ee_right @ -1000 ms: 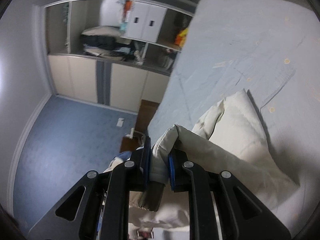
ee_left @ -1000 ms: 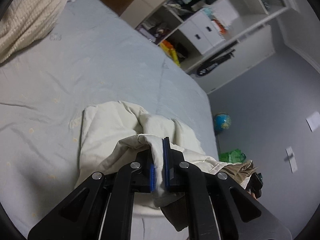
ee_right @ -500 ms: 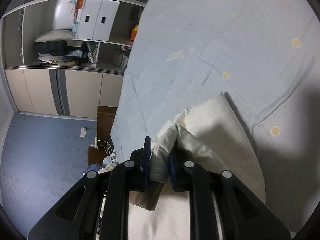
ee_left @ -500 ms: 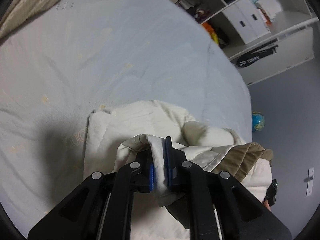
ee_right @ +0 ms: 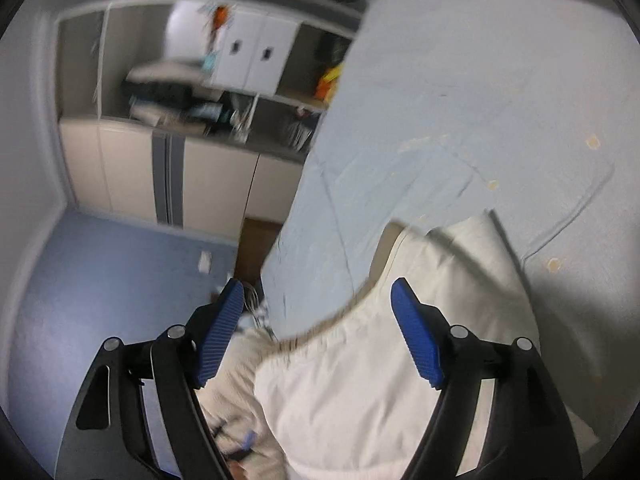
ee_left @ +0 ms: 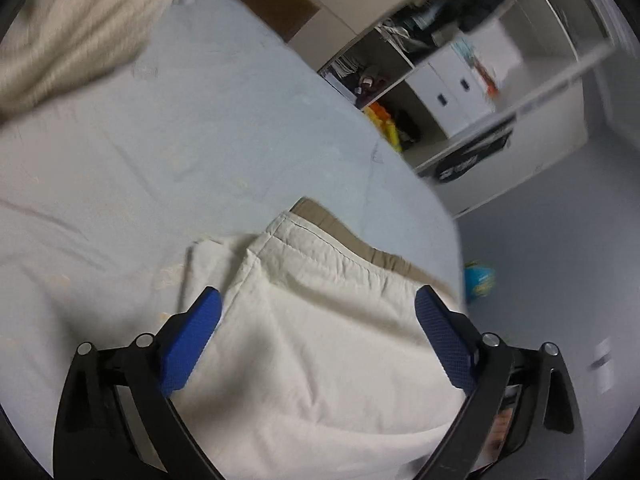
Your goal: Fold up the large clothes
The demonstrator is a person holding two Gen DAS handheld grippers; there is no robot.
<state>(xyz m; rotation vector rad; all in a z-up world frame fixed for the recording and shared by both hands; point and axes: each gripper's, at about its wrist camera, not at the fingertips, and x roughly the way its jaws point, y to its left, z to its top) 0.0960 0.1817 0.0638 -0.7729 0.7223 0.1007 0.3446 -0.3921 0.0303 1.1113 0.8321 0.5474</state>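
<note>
A cream padded garment (ee_left: 320, 320) with a tan lining edge (ee_left: 360, 240) lies folded on the pale blue bed (ee_left: 200, 140). My left gripper (ee_left: 318, 300) is open and empty just above it, the blue pads (ee_left: 192, 332) spread to either side of the fold. In the right wrist view the same garment (ee_right: 400, 380) lies at the bed's near edge. My right gripper (ee_right: 318, 292) is open and empty above it, one pad (ee_right: 416, 332) over the cloth, the other over the floor.
A beige quilted blanket (ee_left: 72, 20) lies at the bed's far left. An open shelf unit (ee_left: 440, 80) with white drawers stands past the bed. A small globe (ee_left: 480, 280) sits on the floor. The blue floor (ee_right: 100, 280) lies left of the bed's edge.
Both grippers were shut on folds of the cream garment; both have opened and let it go. The garment now lies flatter on the bed, and both cameras have tilted up.
</note>
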